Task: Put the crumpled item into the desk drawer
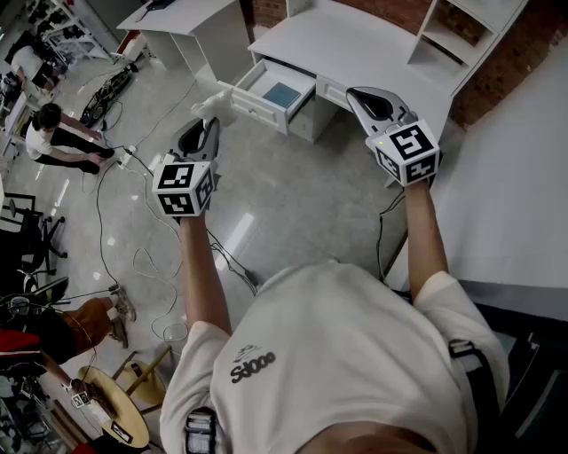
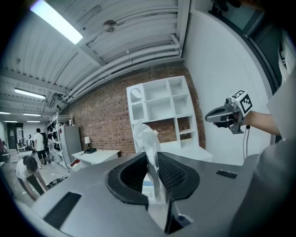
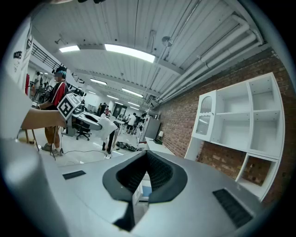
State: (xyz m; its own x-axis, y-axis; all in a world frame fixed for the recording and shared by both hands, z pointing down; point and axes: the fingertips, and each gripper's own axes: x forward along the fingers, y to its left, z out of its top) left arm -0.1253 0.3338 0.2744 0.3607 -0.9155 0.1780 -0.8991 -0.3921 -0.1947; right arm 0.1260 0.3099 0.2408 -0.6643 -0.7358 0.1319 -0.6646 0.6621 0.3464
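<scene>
A crumpled white item [image 1: 213, 105] sticks out of my left gripper [image 1: 211, 127], which is shut on it. In the left gripper view the crumpled item [image 2: 147, 139] stands pinched between the two black pads. The white desk [image 1: 355, 44] has its drawer [image 1: 259, 105] pulled open, just beyond and to the right of the held item. My right gripper [image 1: 362, 94] hovers over the desk's front edge, to the right of the drawer, shut with nothing in it. In the right gripper view its pads [image 3: 155, 171] meet at the tips.
A blue sheet [image 1: 282, 93] lies inside the drawer. A white shelf unit [image 1: 470, 35] stands on the desk at the right. A second white desk [image 1: 191, 27] is at the far left. Cables [image 1: 115, 213] trail over the floor, and a person [image 1: 53, 142] crouches at the left.
</scene>
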